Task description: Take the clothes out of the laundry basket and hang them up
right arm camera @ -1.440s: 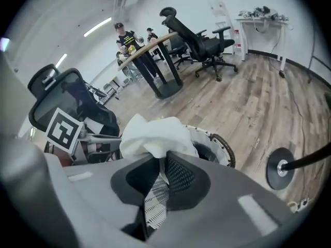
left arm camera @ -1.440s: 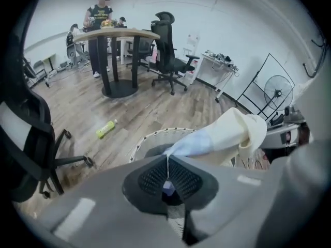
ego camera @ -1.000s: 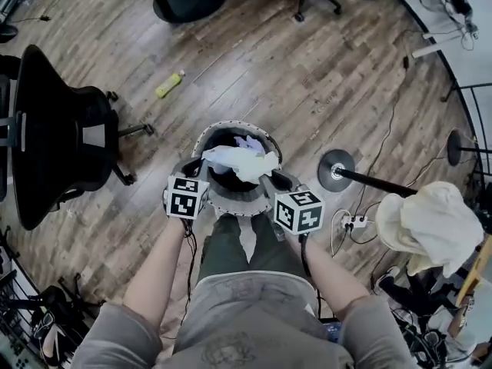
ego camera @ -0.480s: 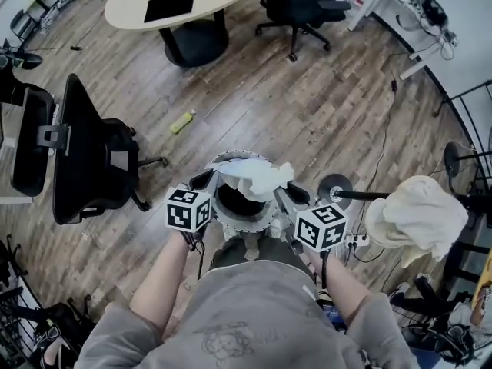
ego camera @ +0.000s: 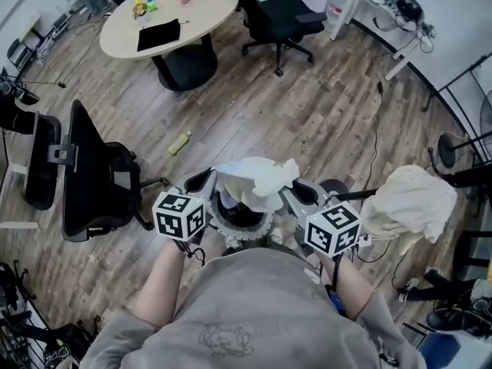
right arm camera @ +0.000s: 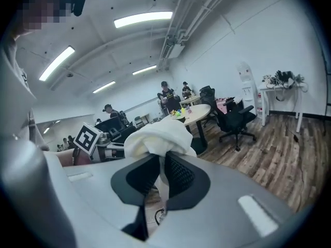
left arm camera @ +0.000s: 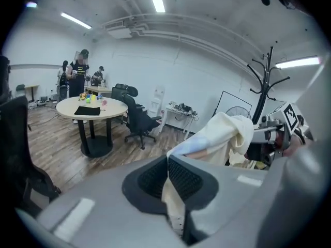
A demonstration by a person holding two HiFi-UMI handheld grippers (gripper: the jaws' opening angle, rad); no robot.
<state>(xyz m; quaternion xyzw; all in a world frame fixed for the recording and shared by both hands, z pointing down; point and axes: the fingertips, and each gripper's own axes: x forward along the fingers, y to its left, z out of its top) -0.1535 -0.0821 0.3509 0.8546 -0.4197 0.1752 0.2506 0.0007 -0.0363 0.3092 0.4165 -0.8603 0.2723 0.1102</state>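
A cream-white garment (ego camera: pixel 255 180) hangs stretched between my two grippers, above the round laundry basket (ego camera: pixel 240 215) at my feet. My left gripper (ego camera: pixel 209 180) is shut on one end of the garment (left arm camera: pixel 217 138), with cloth pinched between its pads. My right gripper (ego camera: pixel 295 192) is shut on the other end of the garment (right arm camera: pixel 155 136), which bunches over its jaws. Both grippers are held high and level with each other. The inside of the basket is mostly hidden by the cloth.
A coat stand (left arm camera: pixel 267 81) carries a cream garment (ego camera: pixel 411 200) at the right. A black office chair (ego camera: pixel 92 174) stands at the left, a round table (ego camera: pixel 169 14) with another chair (ego camera: pixel 278 18) farther off. A yellow bottle (ego camera: pixel 179 142) lies on the wooden floor. People stand behind the table (left arm camera: pixel 80 76).
Both grippers have risen together with the garment, lifting it out of the basket and clear above its rim. The head view has tilted up, showing more of the room.
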